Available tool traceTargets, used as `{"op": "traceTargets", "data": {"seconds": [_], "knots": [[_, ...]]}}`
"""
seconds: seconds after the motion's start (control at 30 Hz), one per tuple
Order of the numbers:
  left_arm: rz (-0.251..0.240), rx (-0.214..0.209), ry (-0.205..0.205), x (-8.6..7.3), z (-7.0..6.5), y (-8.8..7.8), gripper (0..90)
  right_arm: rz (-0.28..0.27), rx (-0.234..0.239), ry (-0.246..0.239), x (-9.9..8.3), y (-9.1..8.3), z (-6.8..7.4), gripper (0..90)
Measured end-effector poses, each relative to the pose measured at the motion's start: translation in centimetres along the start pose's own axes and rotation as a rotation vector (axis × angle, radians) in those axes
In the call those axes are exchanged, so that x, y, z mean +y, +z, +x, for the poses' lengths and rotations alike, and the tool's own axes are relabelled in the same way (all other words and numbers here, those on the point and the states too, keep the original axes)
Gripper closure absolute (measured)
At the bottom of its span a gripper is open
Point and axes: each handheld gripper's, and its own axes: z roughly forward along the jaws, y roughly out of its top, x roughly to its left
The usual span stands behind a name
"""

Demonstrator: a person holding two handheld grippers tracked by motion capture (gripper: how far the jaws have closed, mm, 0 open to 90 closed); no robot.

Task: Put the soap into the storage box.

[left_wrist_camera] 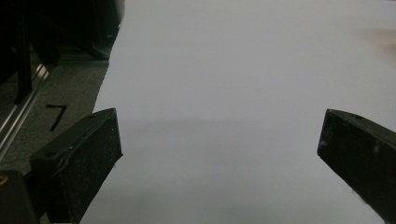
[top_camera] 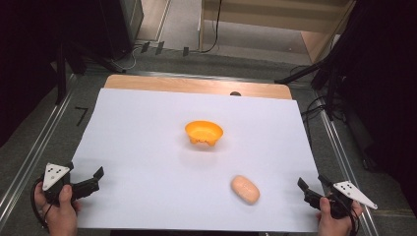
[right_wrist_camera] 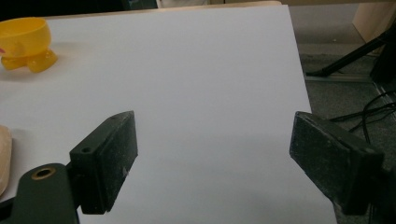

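The left gripper (top_camera: 96,178) is held with jaws spread and empty at the near left edge of the white sheet (top_camera: 147,147); the right gripper (top_camera: 305,189) is likewise held wide and empty at the near right edge. The bread roll (top_camera: 245,189) is seen near the right gripper, apart from it, and the orange bowl (top_camera: 204,132) is set upright farther back at mid-sheet.
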Motion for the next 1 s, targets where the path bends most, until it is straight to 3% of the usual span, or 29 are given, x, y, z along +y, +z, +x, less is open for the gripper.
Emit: {"op": "traceTargets", "data": {"seconds": [0.2,0.27,0.33,0.37,0.4,0.5,0.6,0.8,0.83,0.87,0.93,1.0], "knots": [[0.006,0.002,0.005,0.0,-0.1,0.0,0.1,0.027,0.005,-0.023,0.3,0.2,0.4,26.6],[0.006,0.001,0.004,0.0,0.0,0.0,0.0,0.034,0.018,-0.058,0.6,0.4,0.8,28.1],[0.006,0.001,0.003,0.0,0.0,0.1,0.1,0.046,-0.01,-0.109,1.2,0.5,1.3,33.8],[0.007,0.003,0.004,0.0,-0.1,0.0,0.1,0.053,0.013,-0.114,1.5,0.6,1.4,36.3],[0.008,0.002,0.007,0.0,-0.1,0.0,0.1,0.066,0.071,-0.119,1.9,0.9,1.6,37.0],[0.008,0.001,0.007,0.0,-0.1,0.0,0.0,0.077,0.099,-0.132,2.1,1.0,2.1,36.5],[0.008,0.001,0.005,0.0,-0.1,0.1,0.0,0.106,0.079,-0.172,2.4,1.4,3.1,28.7],[0.011,0.001,0.009,0.0,-0.1,0.0,0.1,0.18,0.172,-0.133,2.5,2.0,4.6,22.5],[0.01,0.002,0.009,0.0,-0.1,0.1,0.1,0.218,0.205,-0.146,2.7,2.2,5.2,22.9],[0.01,0.002,0.009,0.0,-0.1,0.1,0.1,0.218,0.205,-0.146,2.7,2.2,5.2,22.9],[0.01,0.004,0.01,0.0,-0.1,0.1,0.1,0.249,0.251,-0.168,2.8,2.2,5.9,22.6],[0.01,0.006,0.012,0.0,-0.2,0.1,0.1,0.293,0.299,-0.223,2.8,2.4,6.9,22.4]]}}
